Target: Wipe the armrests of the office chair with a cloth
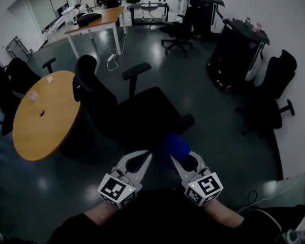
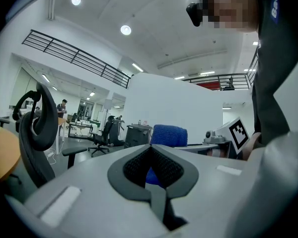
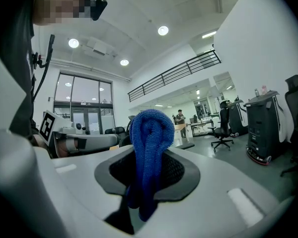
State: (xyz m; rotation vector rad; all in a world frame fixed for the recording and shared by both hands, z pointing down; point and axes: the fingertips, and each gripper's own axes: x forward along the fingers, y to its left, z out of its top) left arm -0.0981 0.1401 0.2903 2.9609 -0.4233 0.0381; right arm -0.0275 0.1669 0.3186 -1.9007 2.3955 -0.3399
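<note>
Right gripper (image 1: 176, 159) jaws clamp cloth (image 3: 150, 133); left gripper (image 2: 150, 148) jaws together.

The floor (image 1: 193, 85) below me was dark and glossy. The office chair (image 1: 142, 111) stood on it directly ahead of me. Just to the chair's left stood a round counter (image 1: 51, 136) with a wooden top. Three small items lay on that top, apart from one another:

- a first white piece (image 1: 50, 79) near the far edge;
- a second white piece (image 1: 33, 96) toward the left;
- a small dark item (image 1: 41, 113) nearer the middle.

Farther off, a rectangular counter (image 1: 104, 19) carried a black object (image 1: 88, 18). A white power strip (image 1: 111, 58) with its cable lay on the floor beside that counter's leg. A second chair (image 1: 177, 32) and a black cabinet (image 1: 234, 55) stood on the floor at the right.
</note>
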